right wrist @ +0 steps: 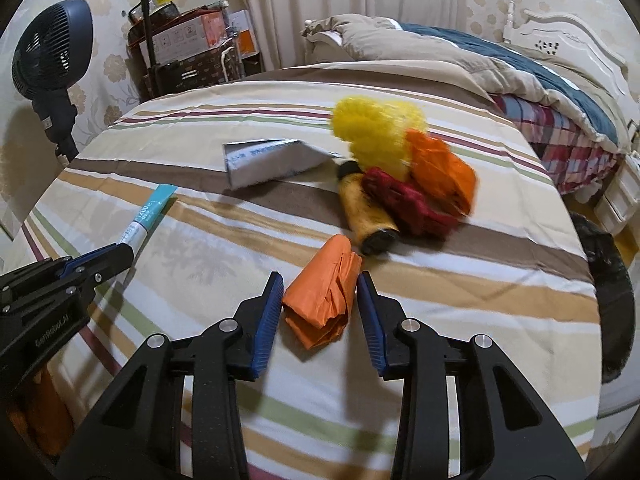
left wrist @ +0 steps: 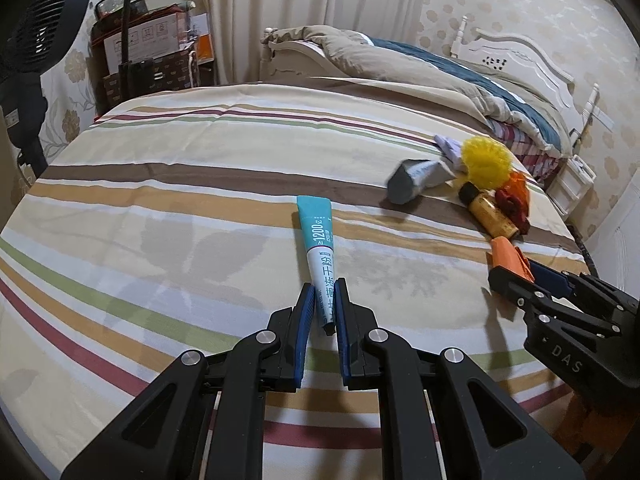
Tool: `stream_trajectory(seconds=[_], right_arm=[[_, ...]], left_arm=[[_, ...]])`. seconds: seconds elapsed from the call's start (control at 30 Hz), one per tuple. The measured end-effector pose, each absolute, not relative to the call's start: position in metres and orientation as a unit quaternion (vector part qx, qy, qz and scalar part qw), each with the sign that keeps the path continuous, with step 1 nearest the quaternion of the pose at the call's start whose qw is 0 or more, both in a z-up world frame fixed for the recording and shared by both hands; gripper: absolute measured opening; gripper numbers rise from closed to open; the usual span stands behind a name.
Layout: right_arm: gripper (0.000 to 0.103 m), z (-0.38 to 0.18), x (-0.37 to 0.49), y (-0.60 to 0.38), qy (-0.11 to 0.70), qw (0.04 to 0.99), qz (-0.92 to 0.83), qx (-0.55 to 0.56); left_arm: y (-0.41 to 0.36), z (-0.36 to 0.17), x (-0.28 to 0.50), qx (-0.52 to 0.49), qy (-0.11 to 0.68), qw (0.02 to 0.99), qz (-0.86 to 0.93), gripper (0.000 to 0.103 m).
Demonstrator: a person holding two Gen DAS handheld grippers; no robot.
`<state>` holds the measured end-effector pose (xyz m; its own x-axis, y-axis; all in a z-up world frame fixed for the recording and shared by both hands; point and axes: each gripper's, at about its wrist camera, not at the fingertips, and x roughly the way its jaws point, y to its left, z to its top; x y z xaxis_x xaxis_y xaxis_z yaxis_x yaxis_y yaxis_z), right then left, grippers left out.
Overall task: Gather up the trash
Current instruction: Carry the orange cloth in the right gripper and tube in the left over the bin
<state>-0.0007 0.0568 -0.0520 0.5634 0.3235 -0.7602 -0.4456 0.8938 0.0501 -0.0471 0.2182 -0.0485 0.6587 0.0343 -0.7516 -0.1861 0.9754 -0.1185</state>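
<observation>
My left gripper [left wrist: 322, 288] is shut on the lower end of a teal-and-white tube [left wrist: 318, 236], whose far end rests on the striped bedspread [left wrist: 160, 200]. An orange crumpled paper wad [right wrist: 324, 296] sits between the blue pads of my right gripper [right wrist: 320, 280], which is shut on it. Beyond it lies a pile: a yellow mesh puff [right wrist: 372, 128], a grey-white carton [right wrist: 264, 160], an amber bottle [right wrist: 366, 212], a red crumpled piece [right wrist: 404, 200] and an orange bag [right wrist: 440, 172]. The left gripper [right wrist: 124, 246] also shows at the left of the right wrist view.
A rumpled beige and blue quilt [right wrist: 460, 64] is heaped at the bed's far right by the white headboard [right wrist: 568, 36]. A dark fan [right wrist: 52, 48] and a cart of boxes [right wrist: 188, 52] stand beyond the bed's far edge. A black bag [right wrist: 612, 280] sits off the right edge.
</observation>
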Motion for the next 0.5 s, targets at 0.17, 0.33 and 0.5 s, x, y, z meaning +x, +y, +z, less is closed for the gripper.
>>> stream_trajectory(seconds=[0.17, 0.33, 0.5], right_arm=[[0.037, -0.050, -0.003, 0.026, 0.411, 0.889, 0.193, -0.059], [0.037, -0.046, -0.002, -0.006, 0.407, 0.897, 0.167, -0.039], [0.037, -0.041, -0.001, -0.036, 0.396, 0.907, 0.137, -0.029]], left_arm=[[0.195, -0.046, -0.046, -0.081, 0.407, 0.909, 0.039, 0.014], [0.169, -0.044, -0.042, -0.068, 0.405, 0.912, 0.014, 0.014], [0.140, -0.038, -0.034, -0.060, 0.401, 0.914, -0.017, 0.014]])
